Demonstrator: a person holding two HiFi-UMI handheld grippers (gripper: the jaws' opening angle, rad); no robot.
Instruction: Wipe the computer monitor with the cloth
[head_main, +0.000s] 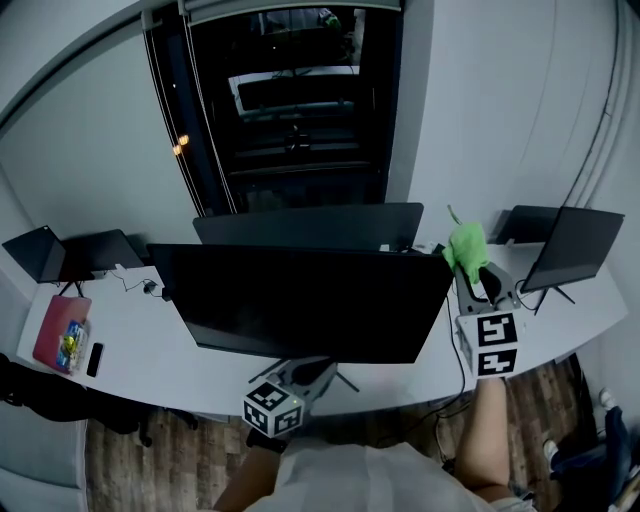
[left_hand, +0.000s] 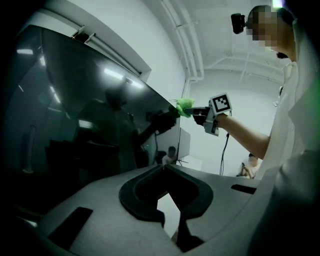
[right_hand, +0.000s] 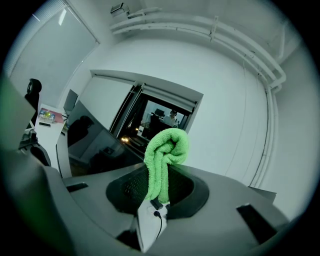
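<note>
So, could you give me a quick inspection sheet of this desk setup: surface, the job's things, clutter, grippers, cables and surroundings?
Surface: white desk, curved.
Job's things: big dark monitor at centre; green cloth at its upper right corner, contact unclear.
Clutter: red folder and dark phone at left; second monitor behind; smaller screens at both ends.
Grippers: right gripper shut on the cloth; left gripper shut, empty, low by the monitor's bottom edge.
Cables: thin cable on the desk at left; another cable hangs off the front edge.
Surroundings: dark glass doorway, white walls, wood floor.
</note>
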